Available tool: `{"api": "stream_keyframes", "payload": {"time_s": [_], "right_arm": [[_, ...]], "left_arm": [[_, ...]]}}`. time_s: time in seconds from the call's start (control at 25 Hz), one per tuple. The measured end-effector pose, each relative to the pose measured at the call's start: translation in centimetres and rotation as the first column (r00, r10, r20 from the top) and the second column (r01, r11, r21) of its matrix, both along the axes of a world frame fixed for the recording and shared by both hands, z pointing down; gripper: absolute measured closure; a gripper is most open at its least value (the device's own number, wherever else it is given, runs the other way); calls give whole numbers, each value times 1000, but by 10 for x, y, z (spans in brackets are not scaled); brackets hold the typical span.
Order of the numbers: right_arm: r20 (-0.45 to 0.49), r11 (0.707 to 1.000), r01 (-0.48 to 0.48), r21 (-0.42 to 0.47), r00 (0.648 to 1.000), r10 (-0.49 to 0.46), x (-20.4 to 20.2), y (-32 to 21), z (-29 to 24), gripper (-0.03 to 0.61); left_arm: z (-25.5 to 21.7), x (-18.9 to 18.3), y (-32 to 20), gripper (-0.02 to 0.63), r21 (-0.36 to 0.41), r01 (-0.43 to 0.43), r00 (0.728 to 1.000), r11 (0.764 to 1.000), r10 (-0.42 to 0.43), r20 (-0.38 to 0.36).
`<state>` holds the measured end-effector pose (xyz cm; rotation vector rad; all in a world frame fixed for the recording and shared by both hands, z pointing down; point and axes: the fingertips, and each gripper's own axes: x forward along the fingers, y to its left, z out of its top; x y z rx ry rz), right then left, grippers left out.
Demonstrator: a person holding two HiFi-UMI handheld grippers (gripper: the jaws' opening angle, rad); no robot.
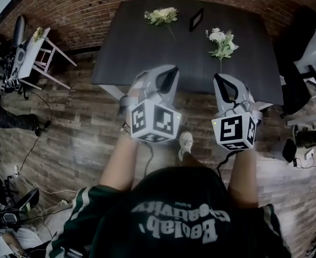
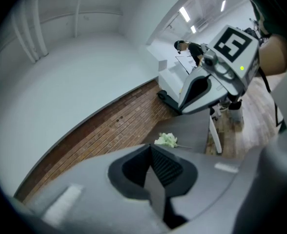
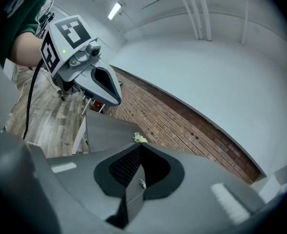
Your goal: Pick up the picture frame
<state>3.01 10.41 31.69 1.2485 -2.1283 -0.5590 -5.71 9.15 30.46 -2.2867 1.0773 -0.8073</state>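
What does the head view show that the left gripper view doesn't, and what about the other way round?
Only the head view shows the picture frame, a second flower bunch and the person's shoe. Only the left gripper view shows the ceiling lights and the left tool's shut jaws up close. Both show the dark table, the brick wall, one flower bunch and the right tool.
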Motion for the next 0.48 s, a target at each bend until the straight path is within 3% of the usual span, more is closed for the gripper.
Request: {"api": "stream_keyframes", "payload": {"time_s": [0.48], "right_arm": [[18, 998, 24, -51, 1000, -23, 19, -85, 14, 572]], "left_arm": [[25, 19, -82, 612, -76, 21, 999, 997, -19, 30]]}}
